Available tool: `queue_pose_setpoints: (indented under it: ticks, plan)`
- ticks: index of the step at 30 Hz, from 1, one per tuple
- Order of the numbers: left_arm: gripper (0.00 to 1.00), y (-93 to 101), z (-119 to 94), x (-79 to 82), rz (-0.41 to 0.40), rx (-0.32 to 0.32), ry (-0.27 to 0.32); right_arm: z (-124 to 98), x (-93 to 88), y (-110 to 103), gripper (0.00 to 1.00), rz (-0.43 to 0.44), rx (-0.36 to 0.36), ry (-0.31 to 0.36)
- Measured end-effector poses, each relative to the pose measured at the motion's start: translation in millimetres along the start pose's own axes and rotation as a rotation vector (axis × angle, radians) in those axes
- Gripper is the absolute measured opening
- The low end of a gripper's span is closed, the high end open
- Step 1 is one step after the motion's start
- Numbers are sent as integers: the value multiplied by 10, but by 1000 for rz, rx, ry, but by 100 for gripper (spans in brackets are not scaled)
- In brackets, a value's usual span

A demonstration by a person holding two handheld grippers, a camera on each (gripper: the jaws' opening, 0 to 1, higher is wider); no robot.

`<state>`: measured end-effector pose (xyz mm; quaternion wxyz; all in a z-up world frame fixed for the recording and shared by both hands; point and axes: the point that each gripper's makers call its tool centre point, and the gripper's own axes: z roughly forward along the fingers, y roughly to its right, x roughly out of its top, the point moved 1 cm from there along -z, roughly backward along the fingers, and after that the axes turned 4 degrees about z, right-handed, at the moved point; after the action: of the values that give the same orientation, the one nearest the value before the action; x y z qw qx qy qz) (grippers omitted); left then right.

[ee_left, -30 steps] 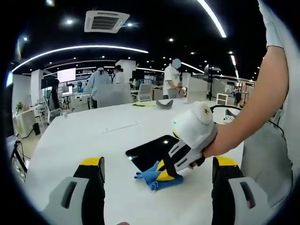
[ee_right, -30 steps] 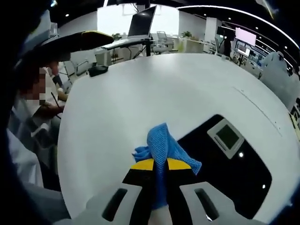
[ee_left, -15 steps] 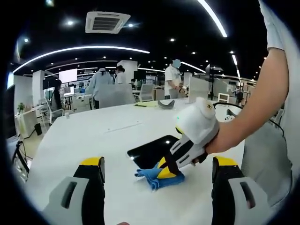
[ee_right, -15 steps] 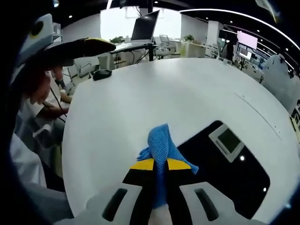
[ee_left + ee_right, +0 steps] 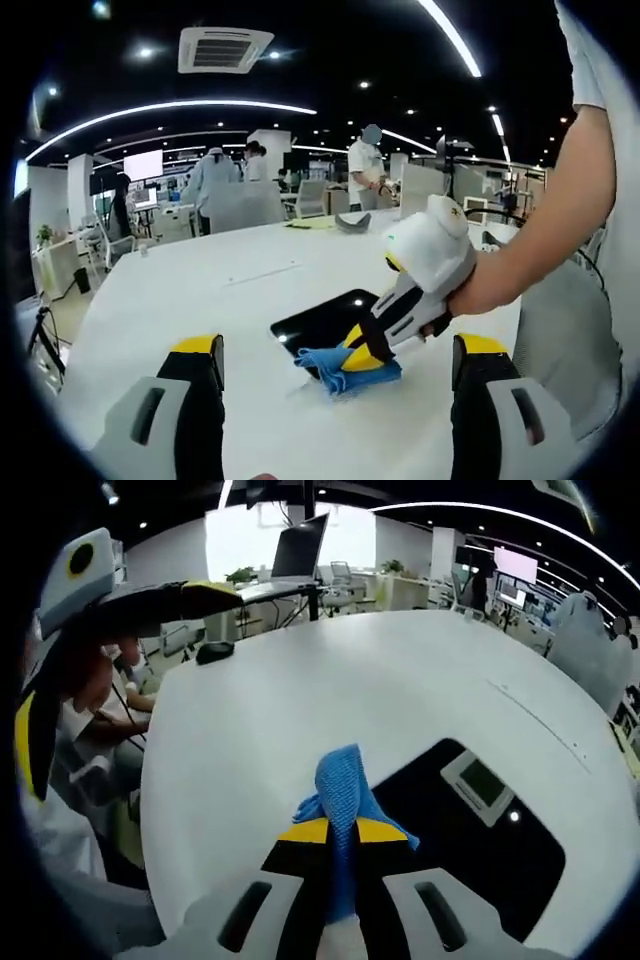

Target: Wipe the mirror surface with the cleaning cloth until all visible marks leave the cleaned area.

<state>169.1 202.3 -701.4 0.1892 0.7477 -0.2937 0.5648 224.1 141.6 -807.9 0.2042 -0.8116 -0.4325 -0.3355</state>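
The mirror (image 5: 322, 318) is a dark rectangular sheet lying flat on the white table (image 5: 200, 290). A blue cleaning cloth (image 5: 332, 364) rests bunched at its near edge. My right gripper (image 5: 362, 352), white with yellow tips, is shut on the cloth and slants down onto it. In the right gripper view the cloth (image 5: 341, 778) sticks up from the shut right gripper (image 5: 342, 830), beside the mirror (image 5: 480, 852), which reflects a ceiling vent. My left gripper (image 5: 338, 346) hangs open above the table, short of the cloth, with nothing between its jaws.
A person's arm (image 5: 545, 235) holds the right gripper from the right. The left gripper (image 5: 150, 595) crosses the upper left of the right gripper view. A person (image 5: 85, 695) sits at the table's far side. Several people (image 5: 365, 165) stand beyond the table among desks.
The right gripper has tipped up more steeply and slid the cloth a little to the right along the mirror's near edge. The left gripper stays open and nearly still.
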Motion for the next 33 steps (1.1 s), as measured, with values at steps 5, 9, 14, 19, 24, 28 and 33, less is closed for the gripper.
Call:
queue_pose_setpoints:
  ticks: [5, 9, 14, 19, 24, 28, 33]
  plan:
    - [95, 17, -13, 11, 6, 0, -2, -103, 27, 20, 3, -1, -8, 15]
    - [95, 39, -13, 11, 7, -3, -3, -192, 54, 49, 3, 16, -20, 36]
    - [95, 99, 6, 17, 14, -16, -3, -294, 22, 55, 3, 15, -26, 39]
    - [95, 127, 24, 27, 16, -21, -3, -411, -22, 87, 3, 25, -36, 48]
    - [95, 138, 33, 44, 21, -23, -2, -544, -56, 183, 3, 60, -58, 63]
    - [95, 135, 33, 56, 25, -22, -1, -653, -92, 222, 3, 54, -66, 63]
    - [95, 133, 32, 49, 30, -22, -6, -816, -143, 337, 3, 81, -98, 87]
